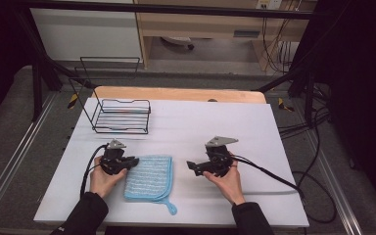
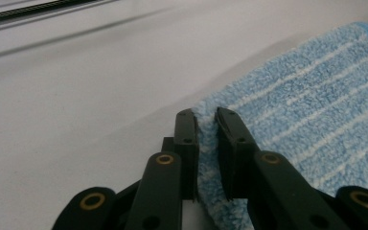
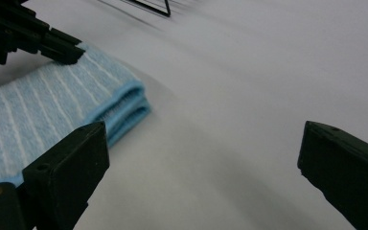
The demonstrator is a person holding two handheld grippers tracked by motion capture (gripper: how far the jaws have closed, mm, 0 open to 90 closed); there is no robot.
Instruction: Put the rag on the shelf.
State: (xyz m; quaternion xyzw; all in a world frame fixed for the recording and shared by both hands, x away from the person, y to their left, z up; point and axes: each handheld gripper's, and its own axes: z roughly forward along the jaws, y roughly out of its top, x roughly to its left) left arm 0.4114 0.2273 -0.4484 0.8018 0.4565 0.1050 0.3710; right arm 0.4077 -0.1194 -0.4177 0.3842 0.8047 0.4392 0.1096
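Folded light-blue terry cloth with white stripes (image 1: 149, 177) lying flat on white bench (image 1: 215, 122), near front edge. Left claw (image 2: 206, 117) clamped on cloth's left edge. Right claw (image 3: 201, 158) spread wide, empty, just right of cloth. Black wire rack (image 1: 122, 116) well behind.

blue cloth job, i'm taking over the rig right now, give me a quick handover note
Left gripper: shut on the near-left edge of the folded blue cloth.
Right gripper: open, holding nothing, over bare table to the cloth's right.
Things: cloth lies folded on the white table near the front; wire basket stands at the back left, with nothing visible in it.
Done: cloth folded and gripped on one side.
Left: probably move it to the basket.
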